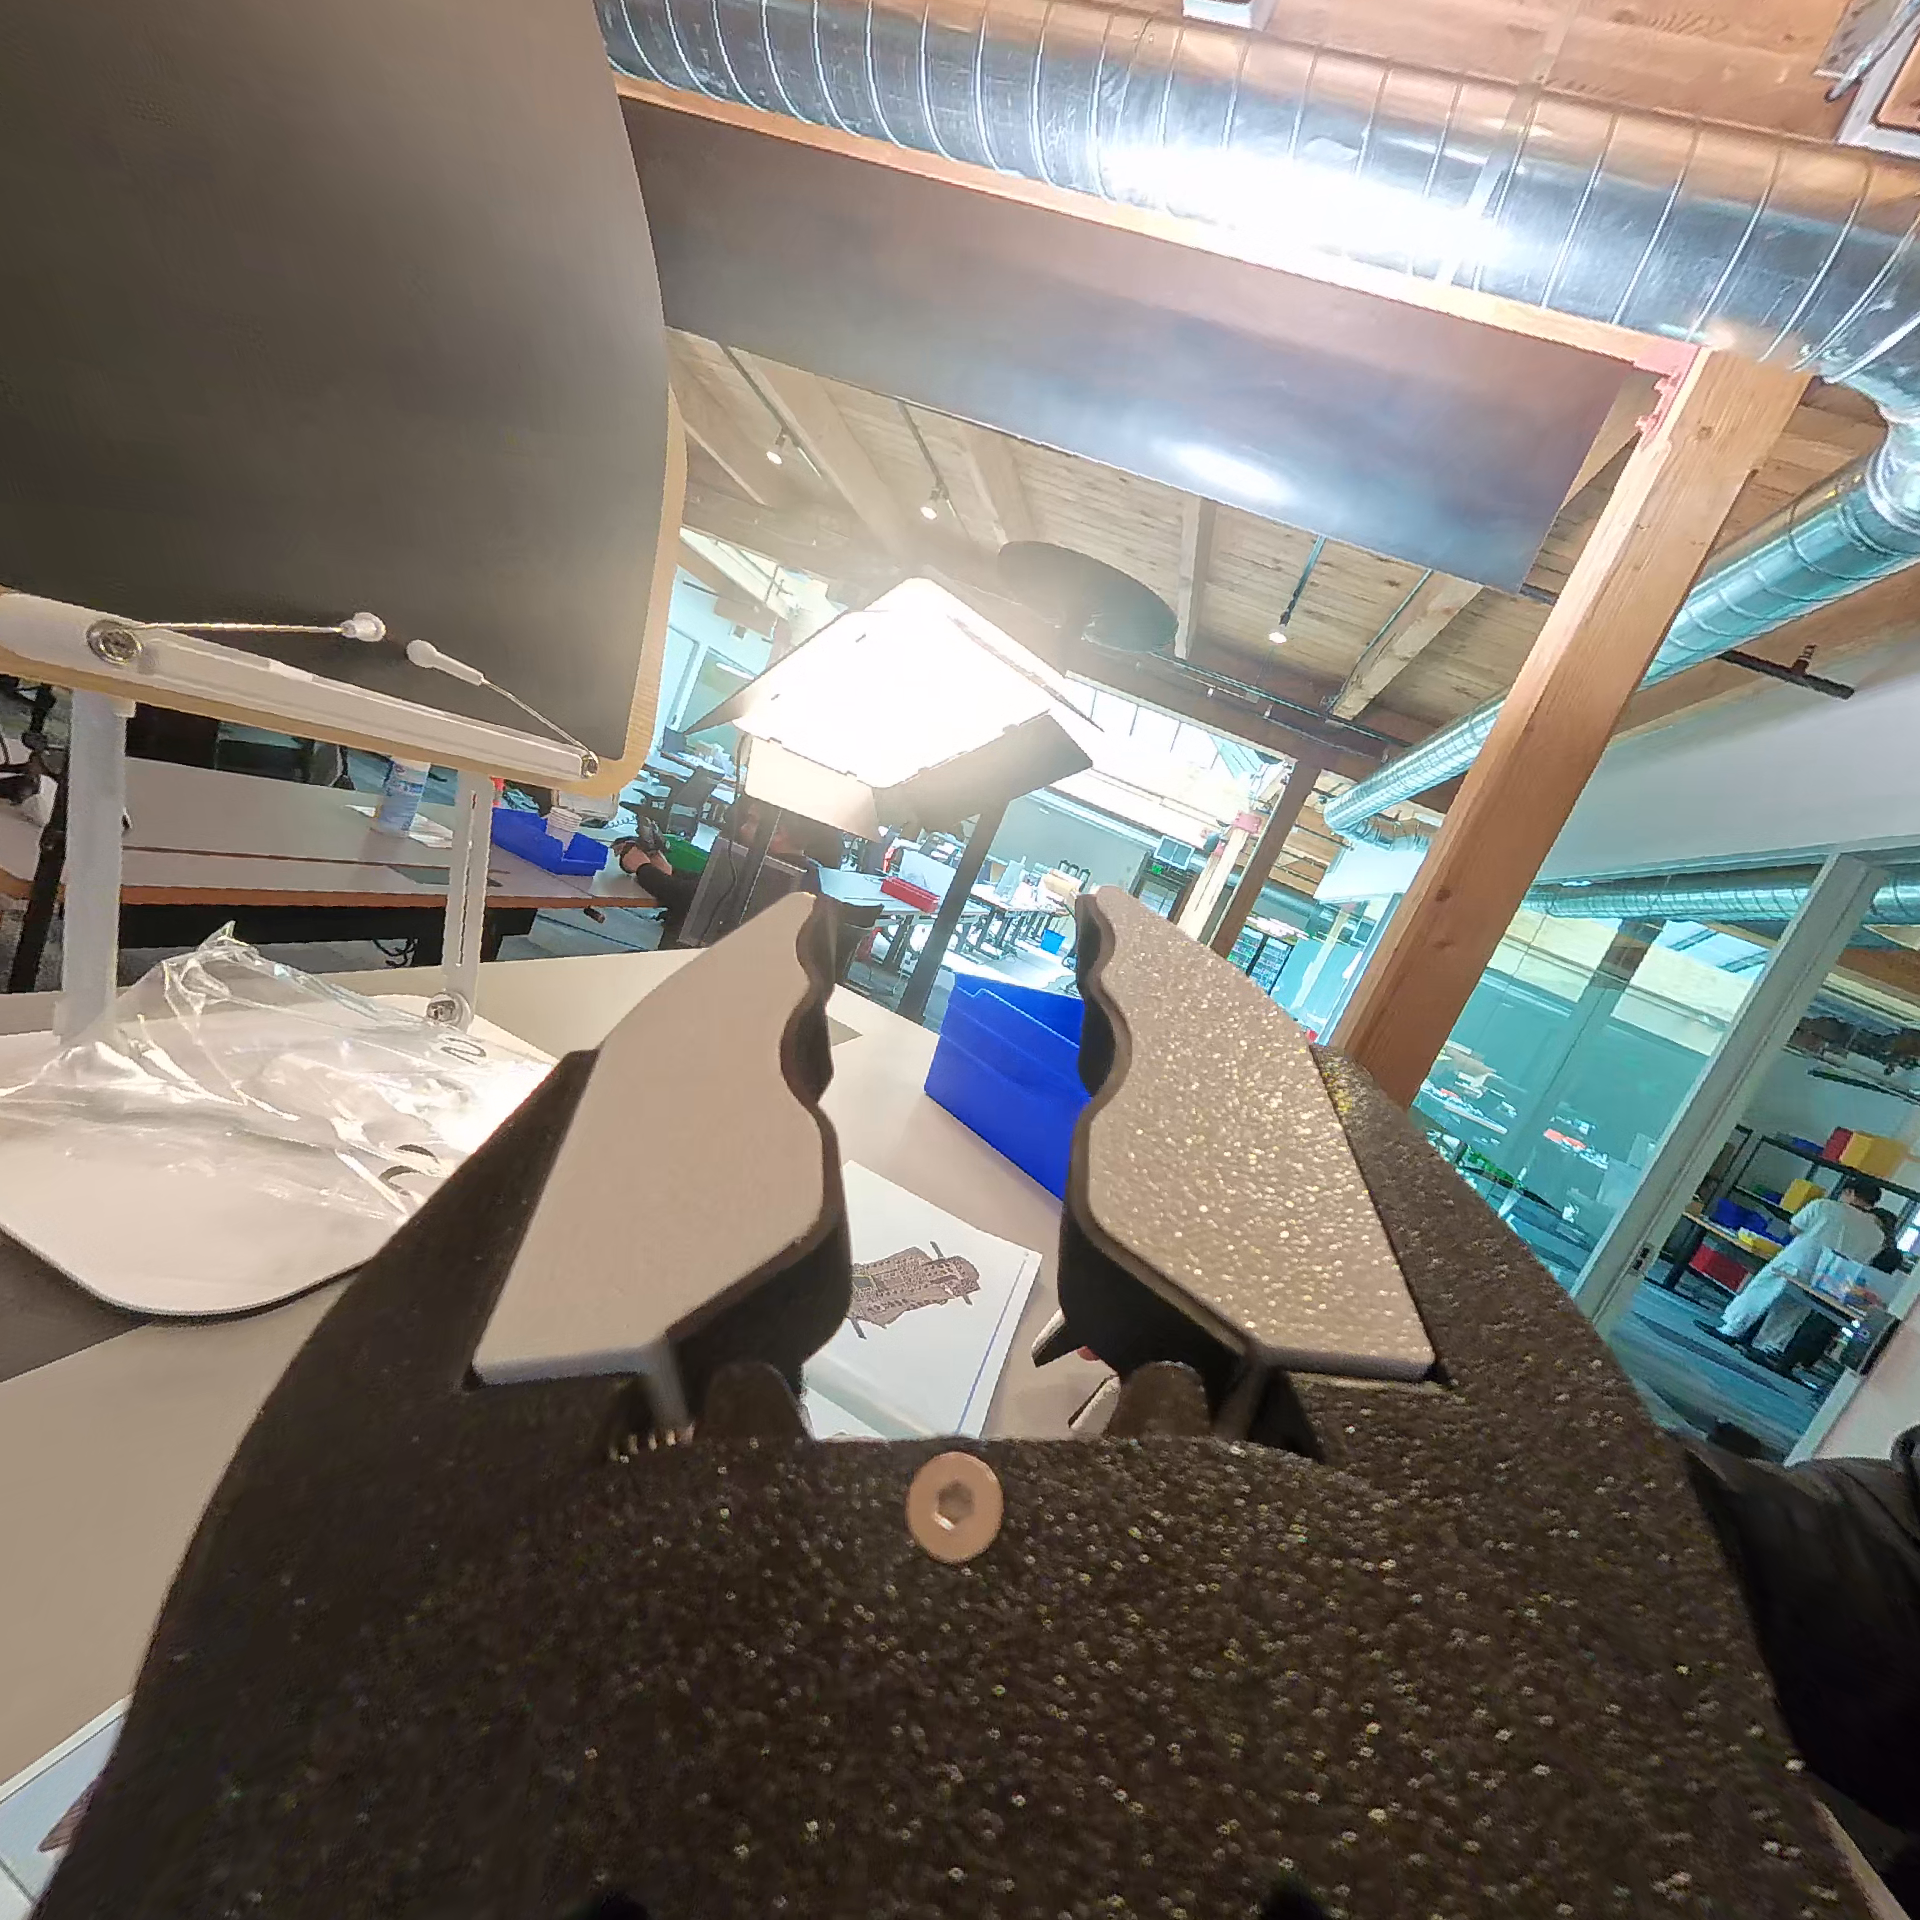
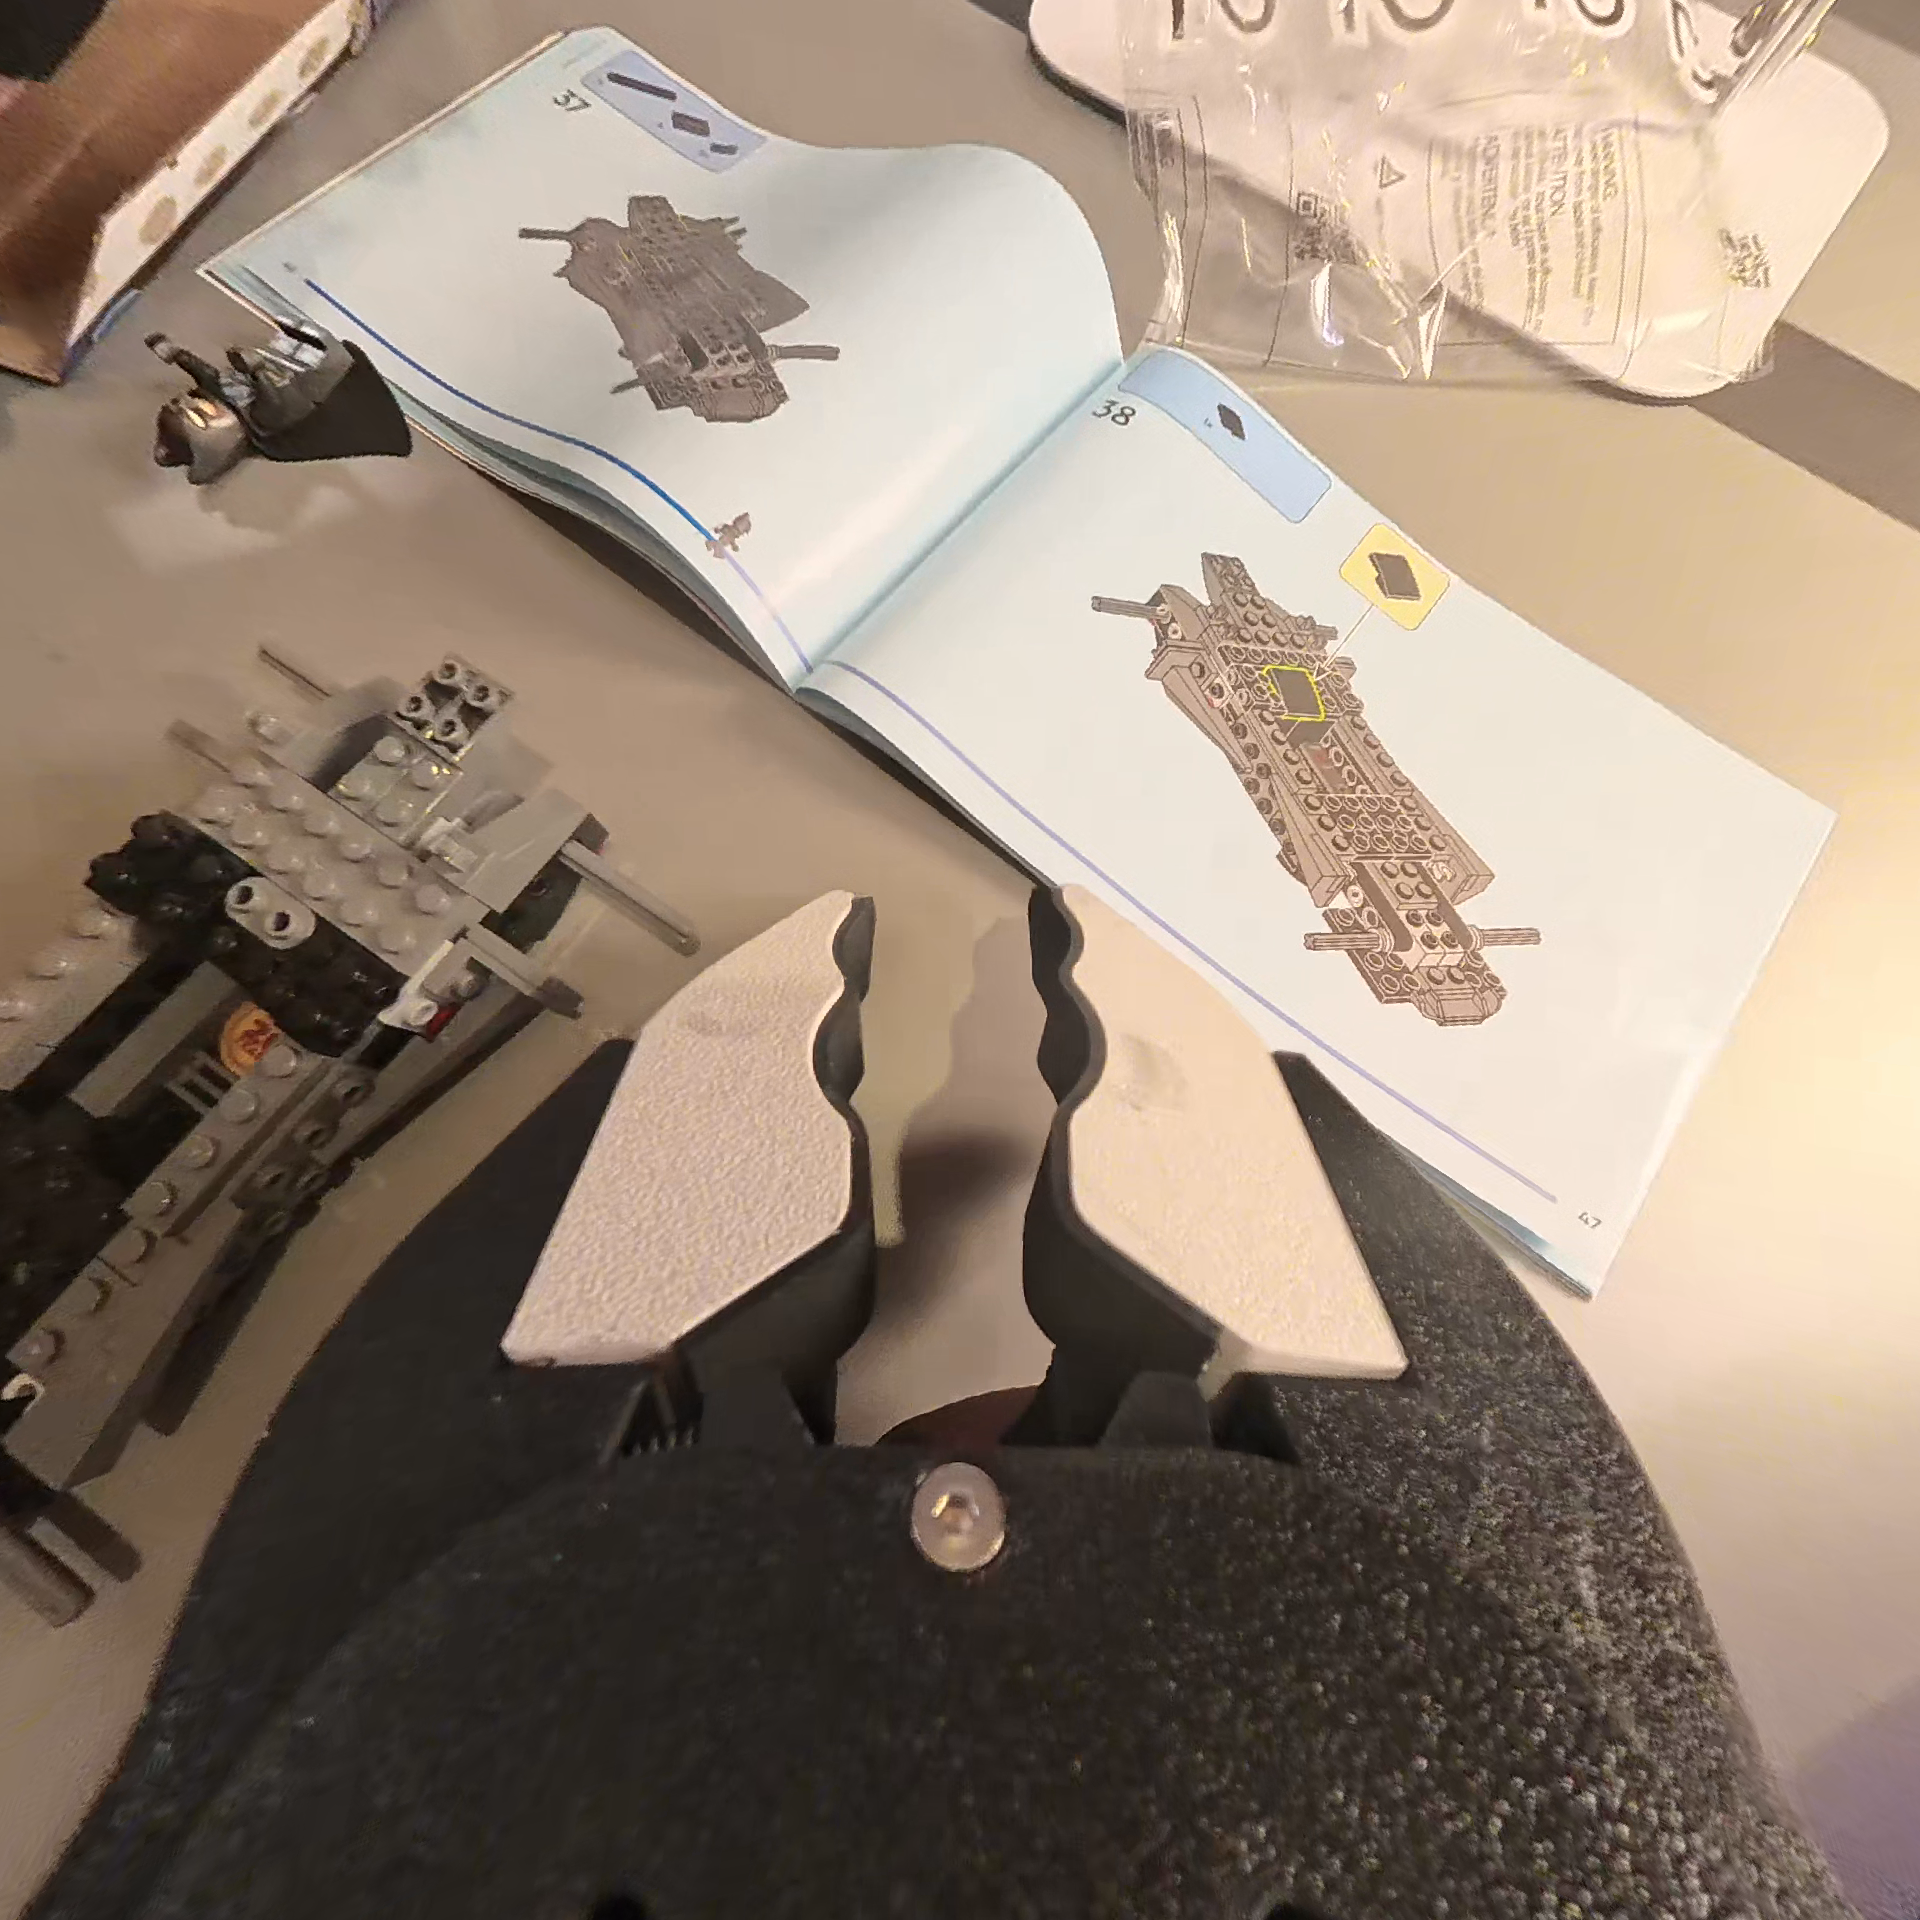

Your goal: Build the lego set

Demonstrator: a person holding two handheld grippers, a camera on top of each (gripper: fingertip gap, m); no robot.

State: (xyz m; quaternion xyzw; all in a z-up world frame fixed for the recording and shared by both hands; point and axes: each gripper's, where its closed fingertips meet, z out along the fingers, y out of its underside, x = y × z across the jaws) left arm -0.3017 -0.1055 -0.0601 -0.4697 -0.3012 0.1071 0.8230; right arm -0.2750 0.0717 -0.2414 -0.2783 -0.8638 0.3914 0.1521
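Note:
My left gripper point(image 1: 948, 925) is open and empty, tilted up above the table and pointing out into the room; a blue bin point(image 1: 1003, 1070) shows beyond its gap. My right gripper point(image 2: 951, 920) is open and empty, held over the bare table between a grey and black brick model point(image 2: 312, 935) on its left and an open instruction booklet point(image 2: 935, 499) on its right. Its right fingertip point(image 2: 1049, 925) is over the booklet's near edge. A small dark figure with a black cape point(image 2: 260, 400) lies by the booklet's far left corner.
A crumpled clear plastic bag point(image 2: 1475, 197) lies on a white stand base at the far right; it also shows in the left wrist view point(image 1: 229, 1101) under a raised dark panel point(image 1: 312, 343). A cardboard box point(image 2: 125, 156) sits at the far left. A bright lamp point(image 1: 914, 696) stands ahead. Some 25 cm of space lies between my two pairs of fingers.

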